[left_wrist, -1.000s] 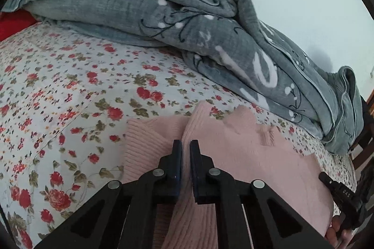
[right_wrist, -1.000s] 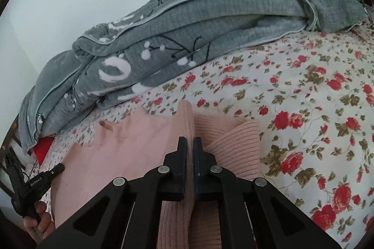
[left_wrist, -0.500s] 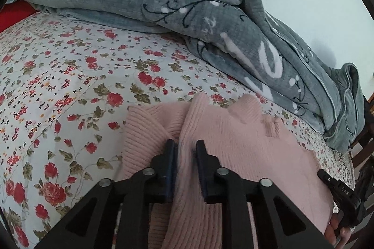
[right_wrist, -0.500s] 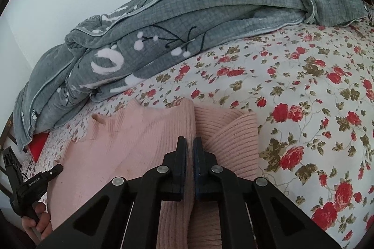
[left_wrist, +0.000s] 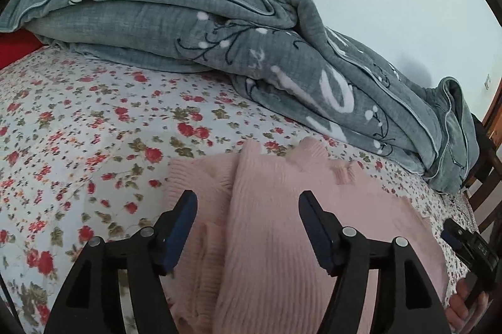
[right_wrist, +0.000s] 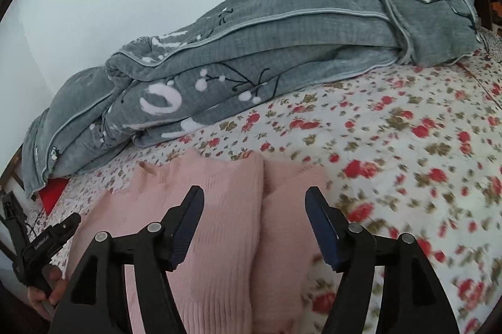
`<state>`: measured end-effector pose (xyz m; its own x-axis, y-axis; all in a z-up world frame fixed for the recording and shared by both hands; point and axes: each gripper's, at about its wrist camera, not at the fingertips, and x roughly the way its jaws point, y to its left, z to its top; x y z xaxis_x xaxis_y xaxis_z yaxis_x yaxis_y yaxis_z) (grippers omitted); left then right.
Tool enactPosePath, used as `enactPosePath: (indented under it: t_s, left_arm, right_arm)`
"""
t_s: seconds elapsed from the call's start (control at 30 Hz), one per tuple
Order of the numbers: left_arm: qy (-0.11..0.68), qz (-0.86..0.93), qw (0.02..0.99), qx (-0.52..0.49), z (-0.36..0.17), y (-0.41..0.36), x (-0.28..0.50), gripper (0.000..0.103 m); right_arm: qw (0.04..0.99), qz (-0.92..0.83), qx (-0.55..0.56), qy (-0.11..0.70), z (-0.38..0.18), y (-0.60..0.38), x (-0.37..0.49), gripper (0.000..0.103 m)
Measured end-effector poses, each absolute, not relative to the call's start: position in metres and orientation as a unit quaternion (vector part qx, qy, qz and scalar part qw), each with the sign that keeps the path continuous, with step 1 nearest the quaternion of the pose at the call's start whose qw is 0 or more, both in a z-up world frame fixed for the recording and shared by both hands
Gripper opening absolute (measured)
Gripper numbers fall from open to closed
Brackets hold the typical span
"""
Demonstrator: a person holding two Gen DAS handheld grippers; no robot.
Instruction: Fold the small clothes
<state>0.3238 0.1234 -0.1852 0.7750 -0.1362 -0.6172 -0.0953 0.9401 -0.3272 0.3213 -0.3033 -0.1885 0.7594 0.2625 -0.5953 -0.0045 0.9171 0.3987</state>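
On the bed [left_wrist: 78, 127], both hand-held grippers, left [left_wrist: 248, 205] and right [right_wrist: 254, 202], just opened wide over the pink sweater [left_wrist: 269, 208], gripping nothing; its near hem is cut off.

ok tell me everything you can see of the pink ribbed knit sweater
The pink ribbed knit sweater lies flat on the white floral bedsheet, its sleeves folded in over the body to make a ridge on each side. The collar points toward the grey blanket. The left gripper and right gripper have just been opening; nothing presses on it.
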Motion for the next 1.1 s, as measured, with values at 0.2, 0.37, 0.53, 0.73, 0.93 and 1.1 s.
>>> enactPosePath:
  t_s: [0.2,0.37,0.53,0.73,0.93,1.1]
  left_arm:
    - [0.349,-0.004,0.920,-0.177,-0.191,0.136,0.305,0.065]
    - [0.386,-0.014,0.911,-0.148,-0.207,0.136,0.294,0.068]
    - [0.399,-0.032,0.896,-0.191,-0.219,0.148,0.299,0.073]
    - [0.397,-0.020,0.901,-0.175,-0.219,0.140,0.304,0.073]
    - [0.401,-0.046,0.885,-0.231,-0.222,0.147,0.311,0.045]
    - [0.397,-0.049,0.880,-0.257,-0.224,0.148,0.313,0.034]
  right_arm:
    - [0.903,0.067,0.208,0.370,-0.195,-0.307,0.310,0.068]
    - [0.887,0.067,0.219,0.400,-0.207,-0.301,0.297,0.068]
    - [0.892,0.053,0.187,0.409,-0.215,-0.288,0.290,0.068]
    - [0.894,0.049,0.170,0.411,-0.216,-0.281,0.300,0.069]
    - [0.891,0.058,0.173,0.416,-0.219,-0.279,0.315,0.069]
    - [0.894,0.060,0.162,0.413,-0.220,-0.276,0.319,0.055]
